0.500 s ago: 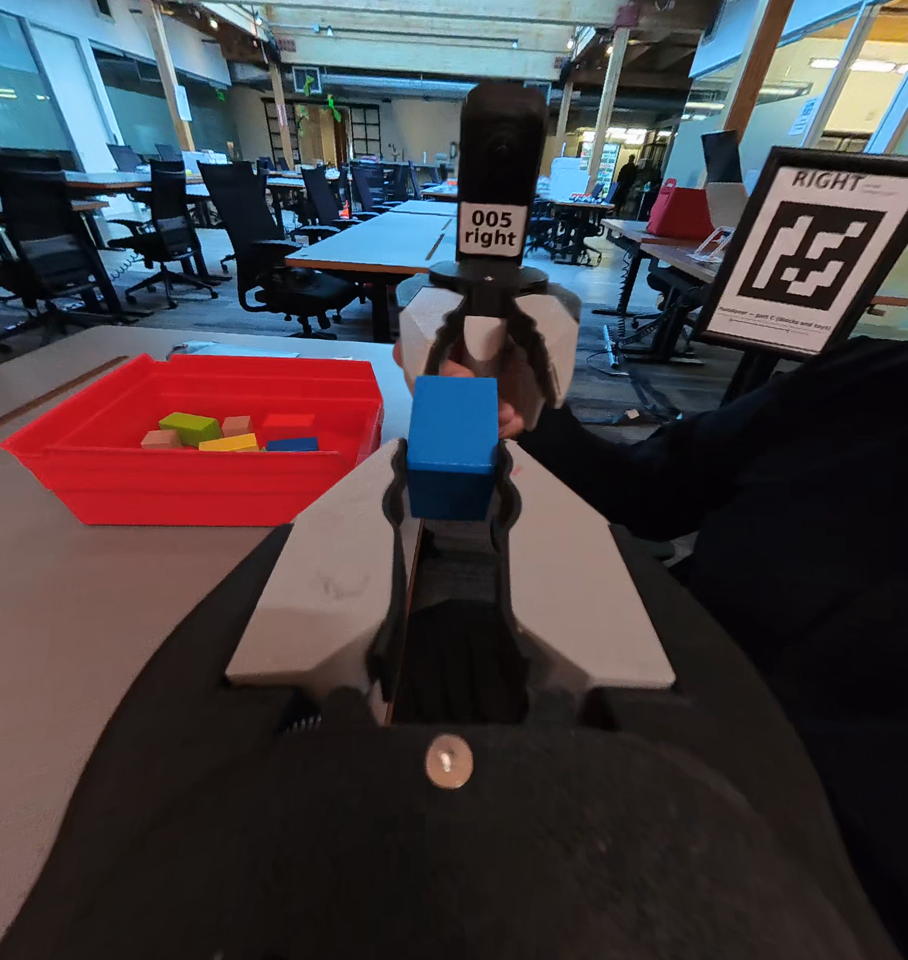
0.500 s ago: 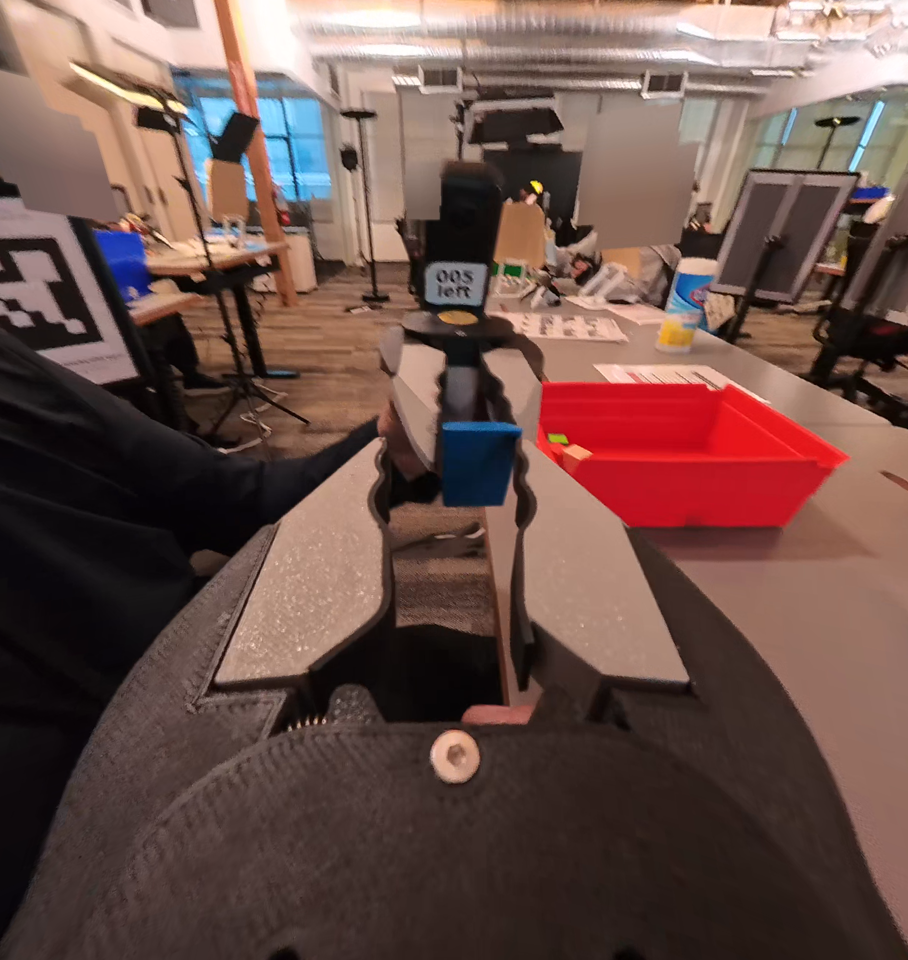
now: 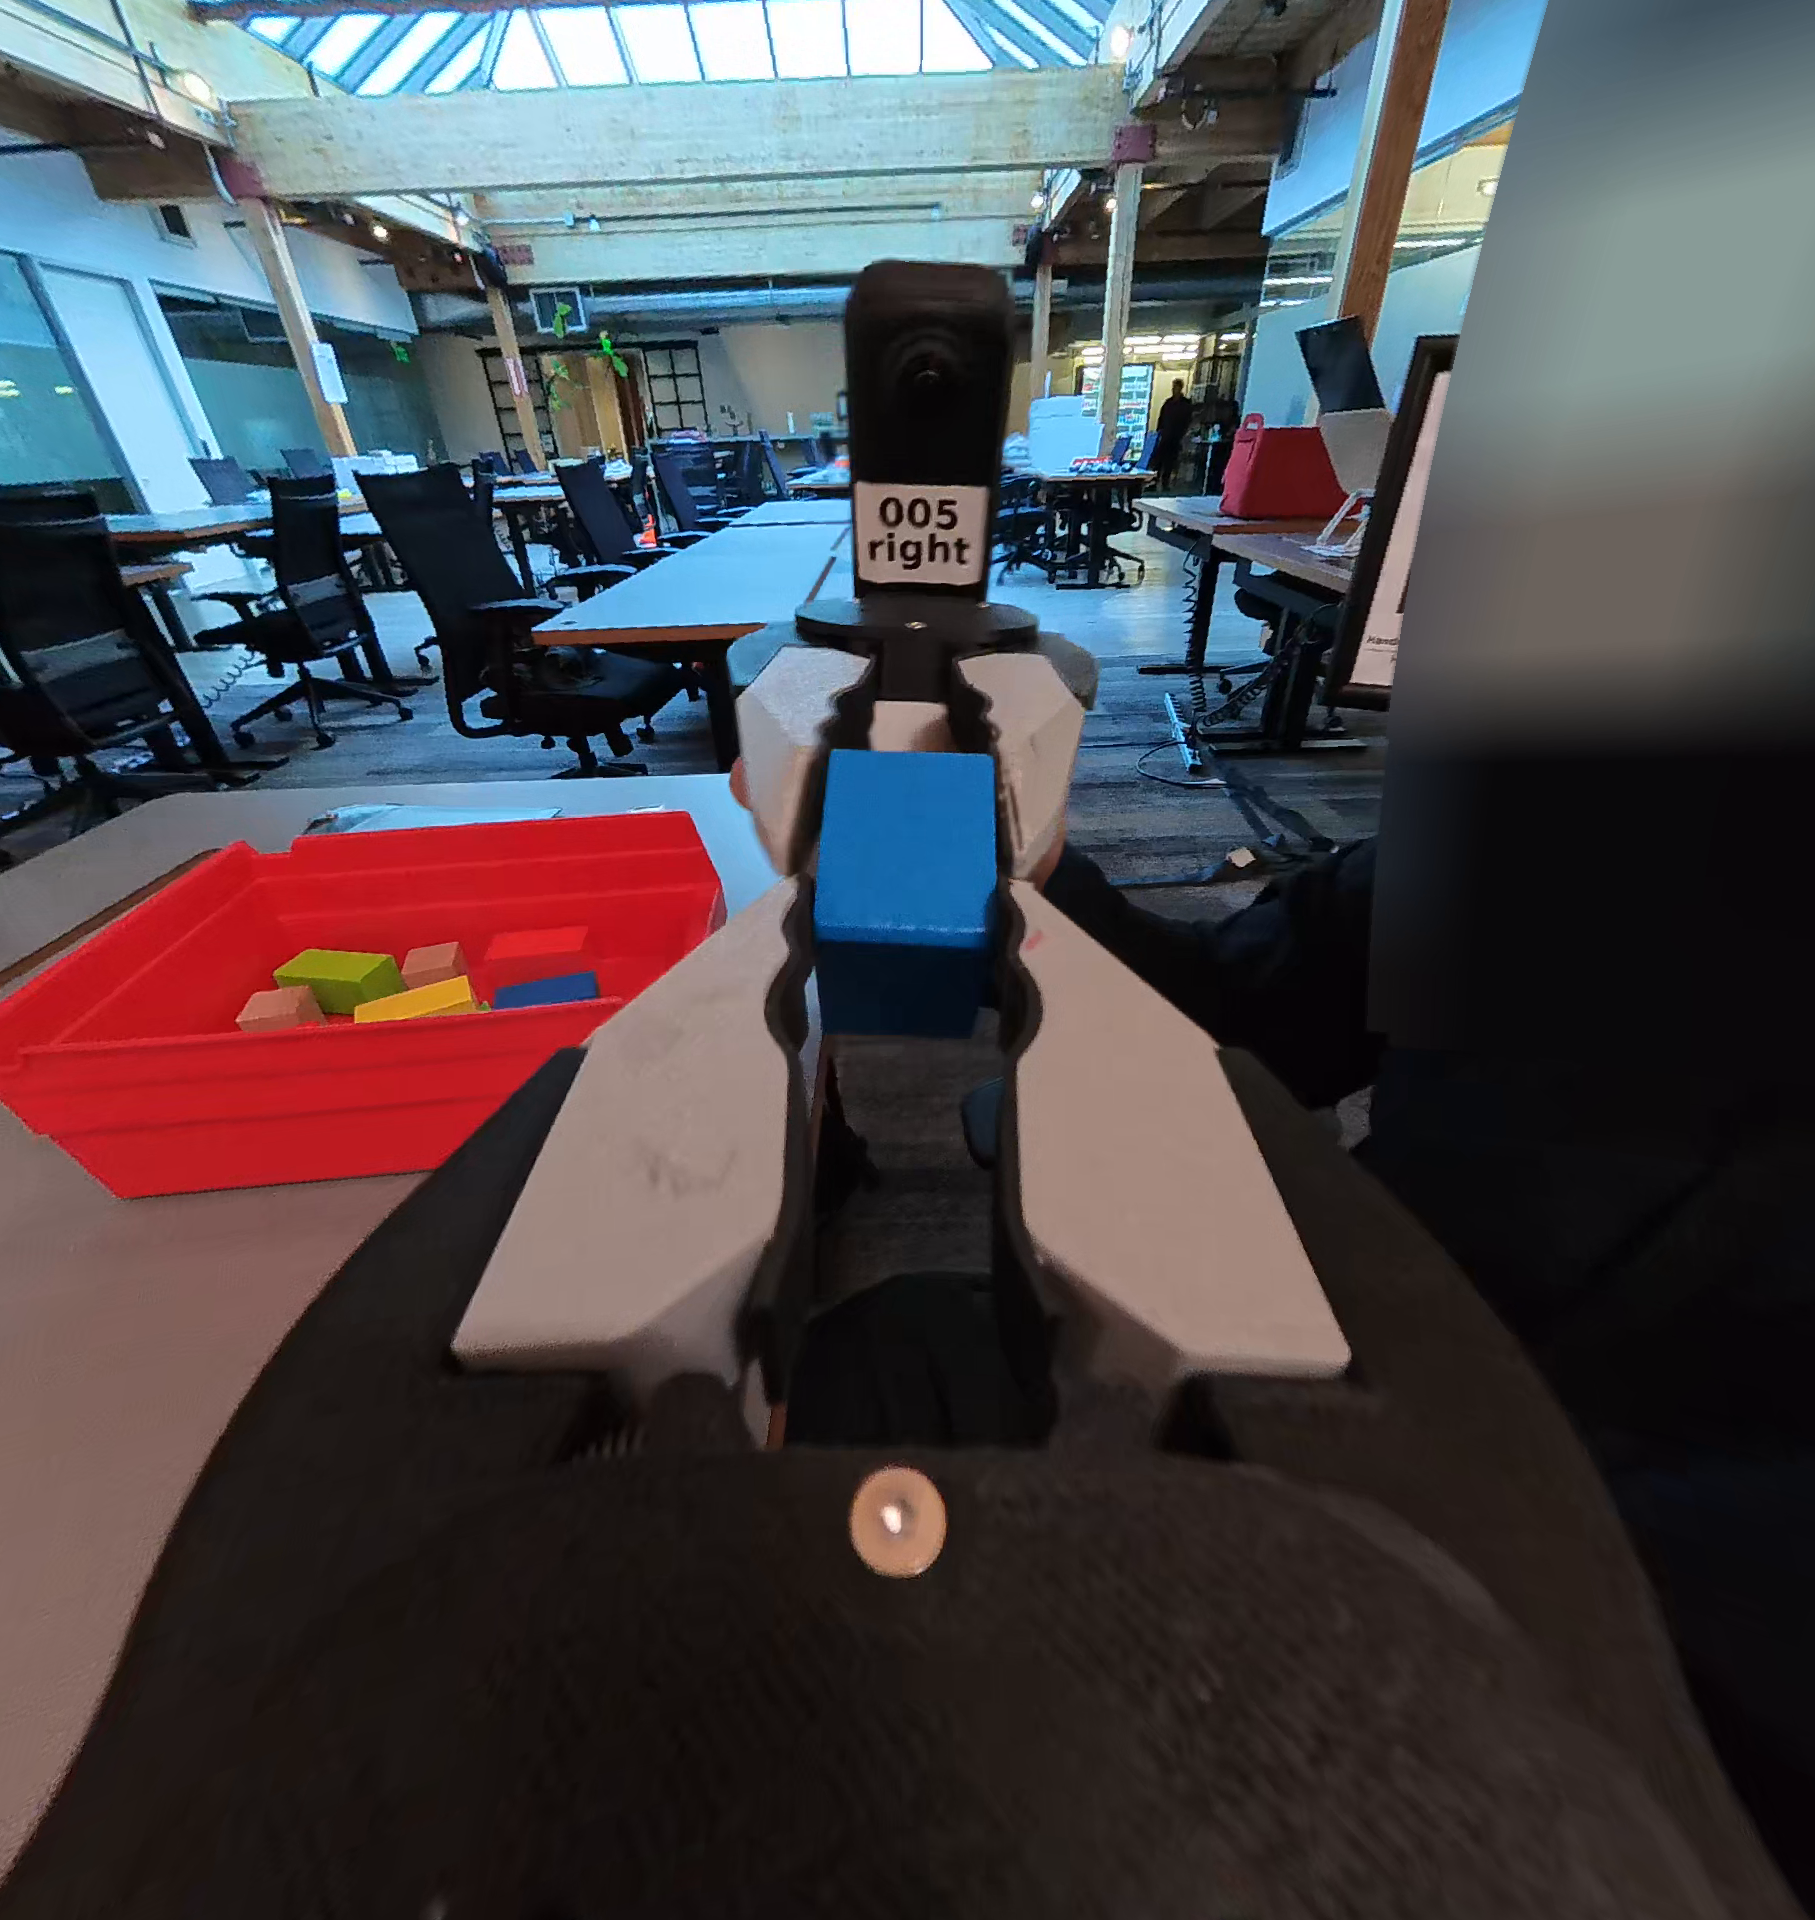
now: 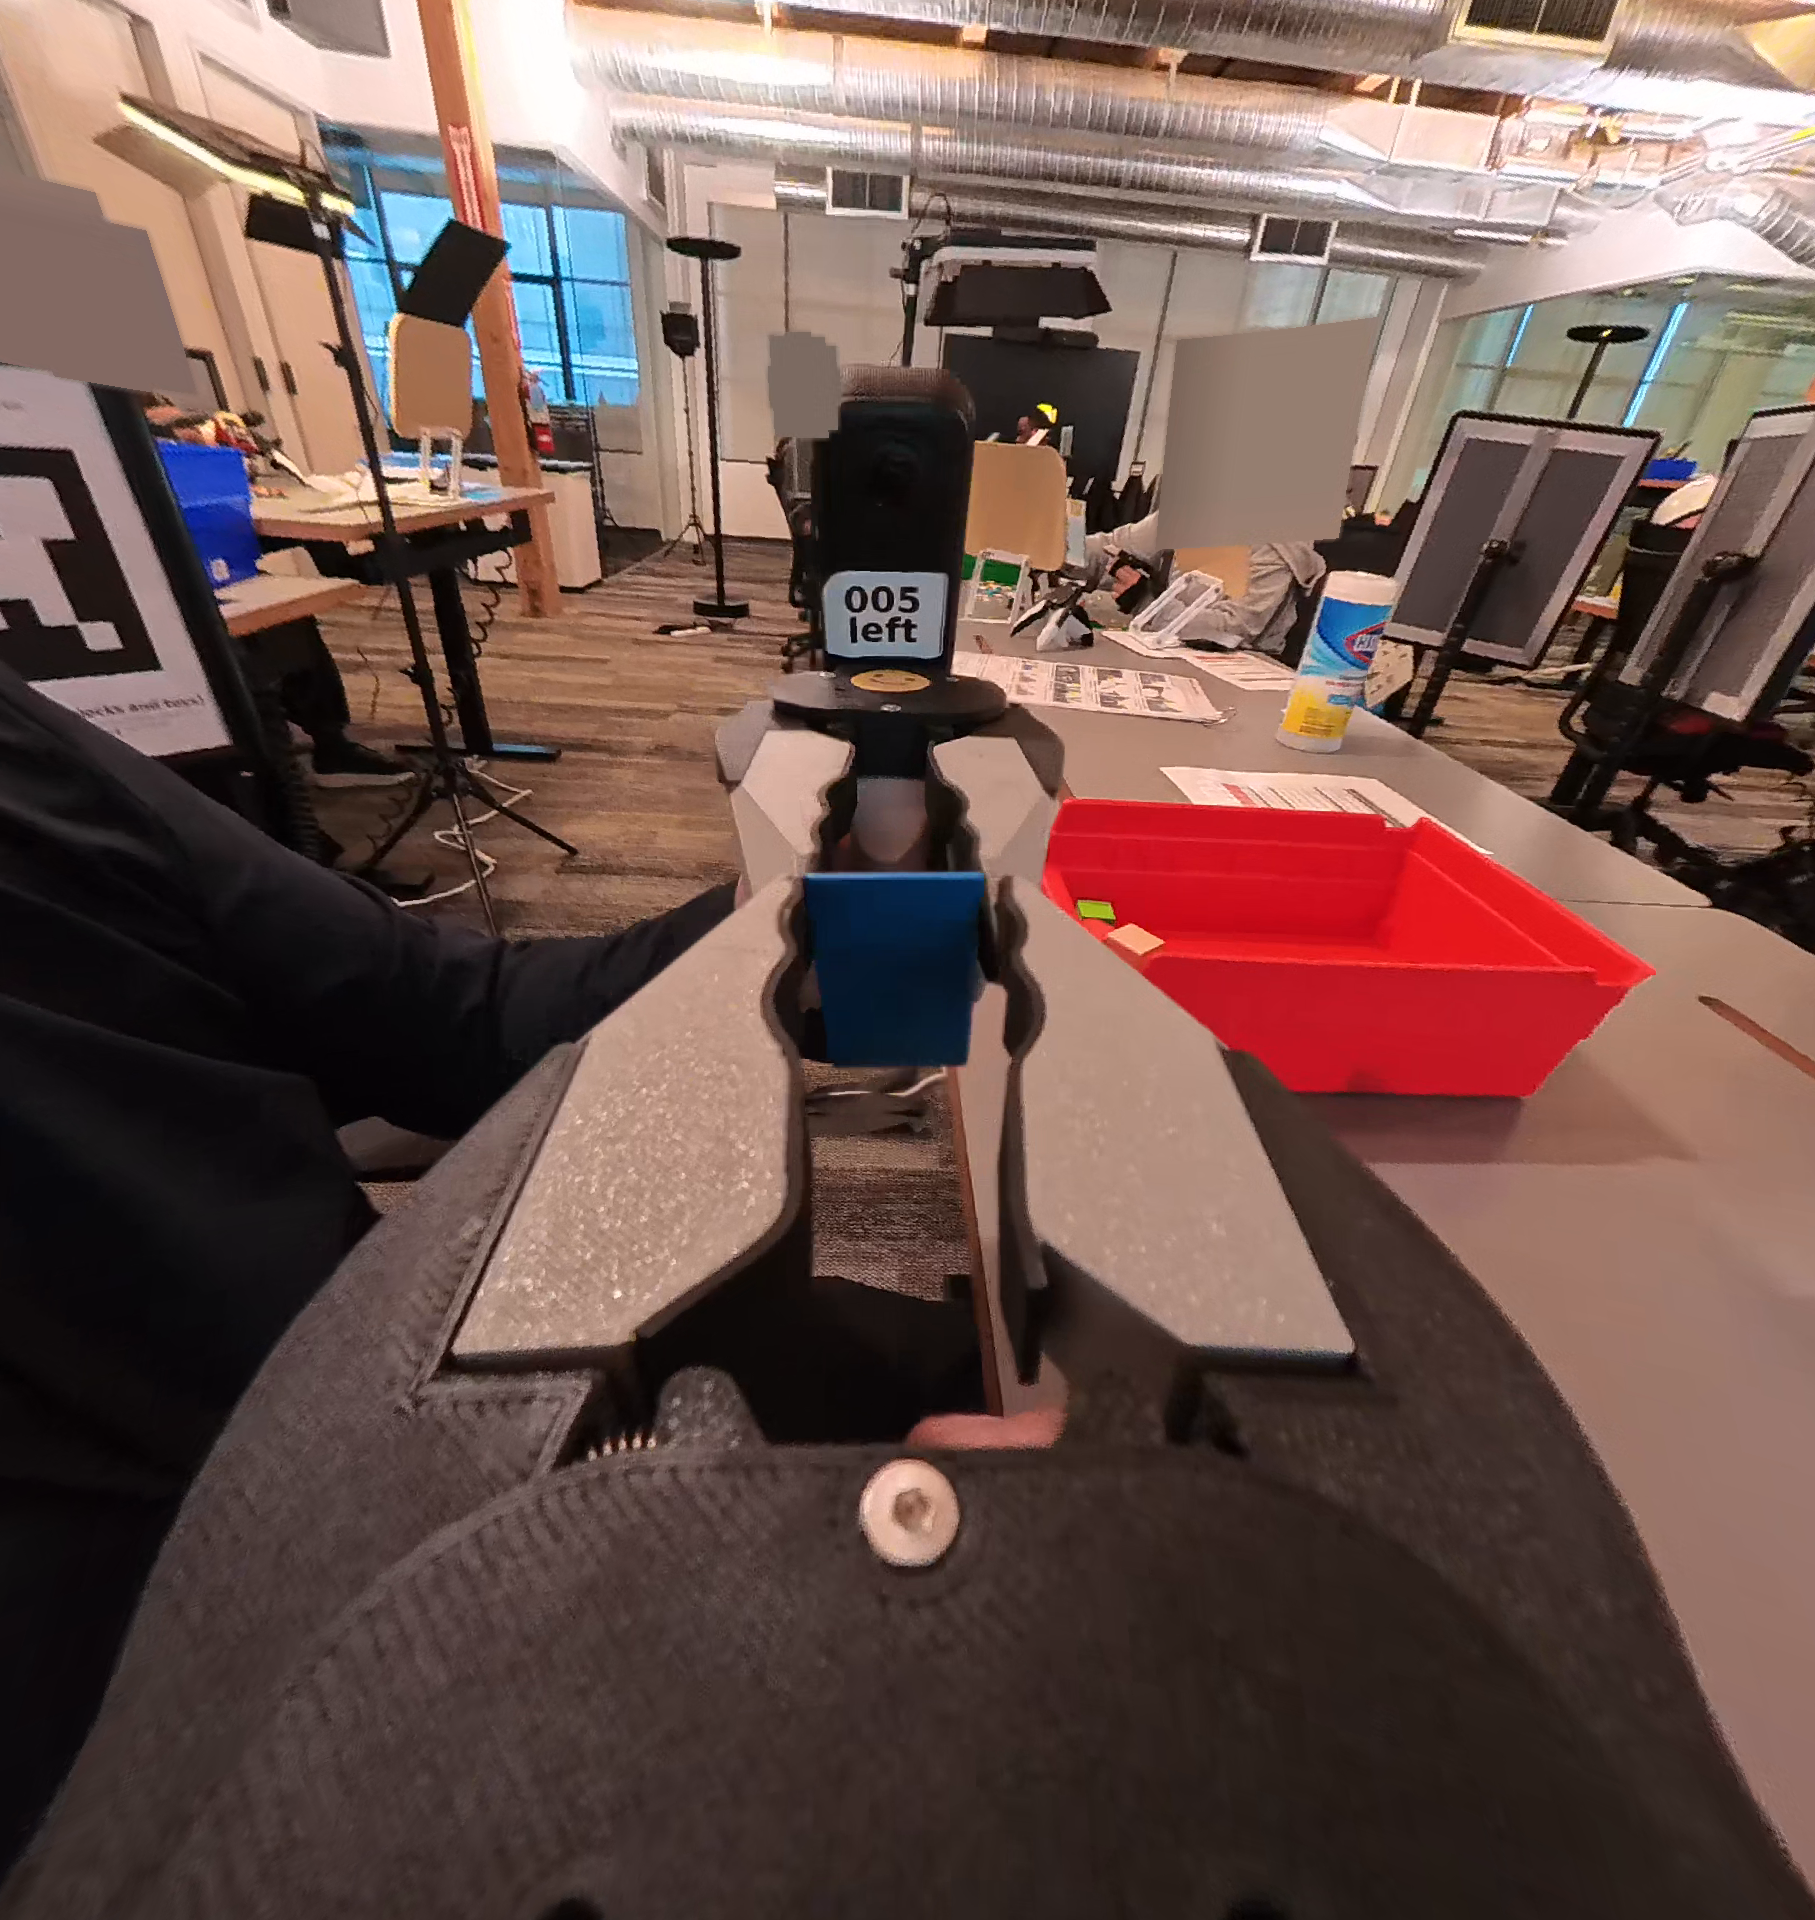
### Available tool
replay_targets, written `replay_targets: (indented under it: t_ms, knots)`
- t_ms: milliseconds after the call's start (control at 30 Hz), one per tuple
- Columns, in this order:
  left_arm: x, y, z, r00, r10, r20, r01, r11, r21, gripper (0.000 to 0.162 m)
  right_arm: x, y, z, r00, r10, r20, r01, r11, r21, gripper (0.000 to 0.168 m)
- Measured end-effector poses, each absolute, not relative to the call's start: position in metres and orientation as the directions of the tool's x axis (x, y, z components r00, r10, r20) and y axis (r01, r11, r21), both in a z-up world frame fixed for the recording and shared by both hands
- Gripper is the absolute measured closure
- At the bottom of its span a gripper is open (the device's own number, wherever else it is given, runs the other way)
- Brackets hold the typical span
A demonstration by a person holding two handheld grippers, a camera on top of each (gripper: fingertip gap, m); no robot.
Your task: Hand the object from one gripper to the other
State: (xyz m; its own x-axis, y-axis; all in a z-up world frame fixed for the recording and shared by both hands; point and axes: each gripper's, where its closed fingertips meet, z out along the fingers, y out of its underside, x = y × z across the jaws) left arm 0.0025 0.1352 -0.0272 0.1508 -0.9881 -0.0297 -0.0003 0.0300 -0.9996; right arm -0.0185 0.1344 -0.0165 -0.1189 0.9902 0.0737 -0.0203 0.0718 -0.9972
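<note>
A blue block [image 3: 903,873] is held in the air between my two grippers, which face each other tip to tip. My left gripper [image 3: 903,935] is shut on the near half of the block. My right gripper [image 3: 905,800] comes from the far side with its fingers against the block's far half. In the right wrist view the block [image 4: 892,977] sits between my right gripper's [image 4: 892,966] fingertips, which press its sides. My left gripper [image 4: 895,868] holds the block's far end just behind.
A red bin [image 3: 259,1112] with several coloured blocks stands on the grey table [image 3: 103,1351] to the left; it also shows in the right wrist view [image 4: 1402,1039]. A person's dark sleeve [image 4: 259,987] reaches across. A wipes canister [image 4: 1334,665] and papers lie farther back. Less than 4 cm separates the two grippers' tips.
My right gripper has moved in around the blue block and its jaws have closed from wide open onto the block's sides. My left gripper still holds the block.
</note>
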Motion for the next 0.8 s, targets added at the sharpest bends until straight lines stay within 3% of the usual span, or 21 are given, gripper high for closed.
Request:
replay_targets:
  t_ms: [467, 567, 667, 800]
  knots:
    - [-0.001, 0.153, -0.037, 0.223, -0.975, 0.025, -0.024, -0.031, -0.999, 0.130, -0.018, 0.154, -0.022, -0.044, 0.998, 0.054, 0.011, 0.054, -0.998, 0.138]
    - [-0.012, 0.166, -0.045, 0.307, -0.952, -0.008, -0.098, -0.023, -0.995, 0.118, -0.006, 0.169, -0.015, 0.006, 0.999, 0.048, -0.009, 0.048, -0.999, 0.138]
    - [-0.030, 0.178, -0.045, 0.415, -0.908, -0.052, -0.148, -0.012, -0.989, 0.118, 0.027, 0.222, -0.013, 0.225, 0.969, 0.104, 0.027, 0.101, -0.995, 0.138]
    - [-0.052, 0.183, -0.036, 0.480, -0.875, -0.059, -0.133, -0.007, -0.991, 0.121, 0.112, 0.319, -0.038, 0.584, 0.796, 0.160, 0.203, 0.047, -0.978, 0.138]
